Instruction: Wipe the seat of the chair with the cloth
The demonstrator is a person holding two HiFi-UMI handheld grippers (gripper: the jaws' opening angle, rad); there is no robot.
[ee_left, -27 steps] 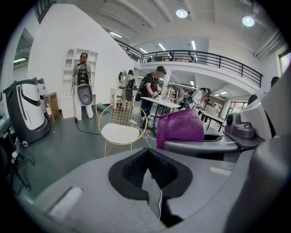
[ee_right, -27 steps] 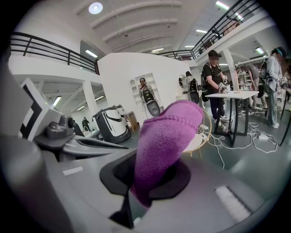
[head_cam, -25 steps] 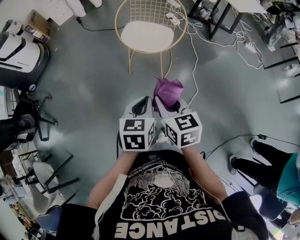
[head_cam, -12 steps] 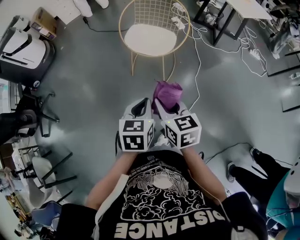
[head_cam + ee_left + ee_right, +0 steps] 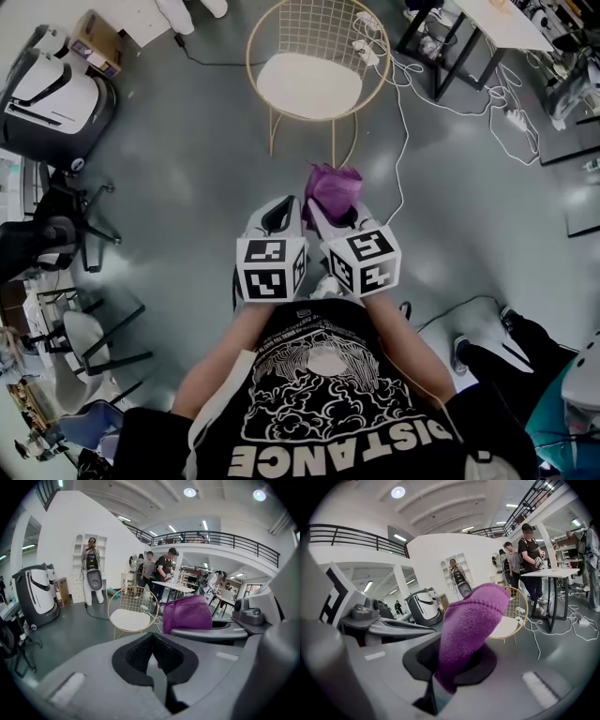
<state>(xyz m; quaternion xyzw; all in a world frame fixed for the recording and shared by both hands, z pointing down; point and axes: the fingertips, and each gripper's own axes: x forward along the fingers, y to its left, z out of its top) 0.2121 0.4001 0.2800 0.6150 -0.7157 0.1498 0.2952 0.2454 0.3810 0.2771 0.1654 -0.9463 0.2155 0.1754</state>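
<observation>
A gold wire chair (image 5: pixel 311 56) with a white round seat (image 5: pixel 308 85) stands on the grey floor ahead of me; it also shows as the chair (image 5: pixel 129 616) in the left gripper view and behind the cloth in the right gripper view as the chair (image 5: pixel 512 620). My right gripper (image 5: pixel 330 208) is shut on a bunched purple cloth (image 5: pixel 334 190), which stands up from the jaws as the cloth (image 5: pixel 469 632). My left gripper (image 5: pixel 277 214) is shut with nothing in it, close beside the right one. Both are held near my chest, well short of the chair.
White cables (image 5: pixel 412 70) and a power strip trail on the floor right of the chair. A black-legged table (image 5: pixel 469 28) stands at back right. A white machine (image 5: pixel 56 94) and black chair bases (image 5: pixel 66 234) sit at left. A person's legs (image 5: pixel 511 347) are at right.
The view has shifted slightly; the chair sits a little further right in frame. Both grippers keep their pose, the cloth still held. The person at right has moved.
</observation>
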